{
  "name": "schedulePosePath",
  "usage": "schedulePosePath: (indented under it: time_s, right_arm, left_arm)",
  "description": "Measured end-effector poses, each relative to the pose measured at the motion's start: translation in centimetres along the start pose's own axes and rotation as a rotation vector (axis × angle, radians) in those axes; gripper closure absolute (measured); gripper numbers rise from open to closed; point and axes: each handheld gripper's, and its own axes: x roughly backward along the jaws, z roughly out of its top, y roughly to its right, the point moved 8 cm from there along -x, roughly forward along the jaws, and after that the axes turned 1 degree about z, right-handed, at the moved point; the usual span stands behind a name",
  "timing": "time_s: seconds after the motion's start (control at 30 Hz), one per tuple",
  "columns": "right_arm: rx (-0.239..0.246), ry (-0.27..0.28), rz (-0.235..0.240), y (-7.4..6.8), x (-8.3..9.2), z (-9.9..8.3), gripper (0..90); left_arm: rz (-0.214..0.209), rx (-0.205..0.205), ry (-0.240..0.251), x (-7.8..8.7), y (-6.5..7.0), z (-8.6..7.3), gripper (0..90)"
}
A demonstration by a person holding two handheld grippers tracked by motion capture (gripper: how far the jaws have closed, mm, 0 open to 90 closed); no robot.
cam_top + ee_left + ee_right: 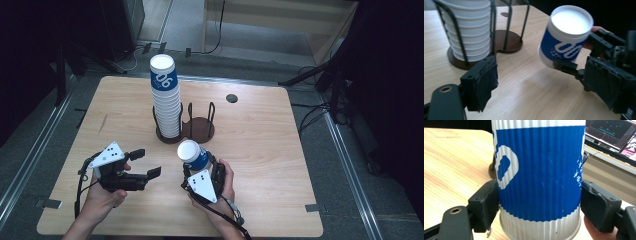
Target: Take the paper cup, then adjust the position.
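Note:
A blue-and-white ribbed paper cup (pixel 192 154) is tilted above the table's front middle, with my right gripper (pixel 200 163) shut on its sides. In the right gripper view the cup (pixel 539 175) sits between both pads (pixel 485 205). My left gripper (pixel 146 163) hovers open just left of it, with nothing between its jaws. From the left gripper view (pixel 544 85) the cup (pixel 566 37) shows its white end facing up. A tall stack of the same cups (pixel 165 95) stands in a dark holder (pixel 202 127) whose right slot is bare.
The wooden table (pixel 260 150) has a small dark round hole (pixel 231 98) at the back right. The holder's thin wire posts (pixel 507 22) rise around each slot. A monitor (pixel 614 132) shows beyond the table in the right gripper view.

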Motion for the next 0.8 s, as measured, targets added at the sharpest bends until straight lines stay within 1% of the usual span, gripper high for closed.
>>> schedulePosePath:
  time_s: [0.07, 0.13, 0.17, 0.23, 0.3, 0.4, 0.47, 0.63, 0.73, 0.8]
  right_arm:
    - [0.007, 0.0, -0.006, 0.0, 0.0, 0.0, 20.6]
    - [0.015, -0.012, -0.052, 0.4, 0.1, -0.1, 20.7]
    - [0.004, -0.015, -0.056, 0.5, 0.0, 0.0, 20.7]
    - [-0.01, -0.005, -0.039, 0.3, 0.1, 0.2, 20.7]
    - [0.016, 0.001, -0.036, 0.0, 0.1, 0.3, 20.7]
    - [0.052, 0.007, -0.018, -0.7, 0.1, 0.4, 20.7]
    - [0.077, 0.012, -0.012, -1.0, 0.2, 0.4, 20.7]
    - [0.104, 0.024, -0.002, -1.4, 0.2, 0.5, 20.9]
    - [0.129, 0.031, 0.014, -1.8, 0.2, 0.5, 20.9]
    - [0.137, 0.032, 0.015, -2.1, 0.2, 0.4, 20.9]
  left_arm:
    - [-0.002, -0.005, 0.004, 0.0, 0.3, 0.1, 12.7]
    - [0.0, -0.006, 0.006, 0.1, 0.5, 0.2, 12.9]
    - [-0.001, -0.012, 0.006, 0.1, 0.6, 0.2, 13.1]
    - [0.001, -0.014, 0.007, 0.1, 0.7, 0.2, 13.1]
    - [0.002, -0.014, 0.005, 0.1, 0.7, 0.2, 13.3]
    - [0.004, -0.004, 0.003, 0.1, 0.6, 0.2, 13.6]
    - [-0.002, -0.012, -0.003, 0.0, 0.8, 0.1, 13.6]
    - [-0.009, -0.025, -0.008, -0.2, 1.1, 0.0, 13.7]
    - [-0.016, -0.02, -0.012, -0.4, 1.1, -0.1, 13.9]
    - [-0.015, -0.02, -0.021, -0.5, 1.1, -0.2, 14.0]
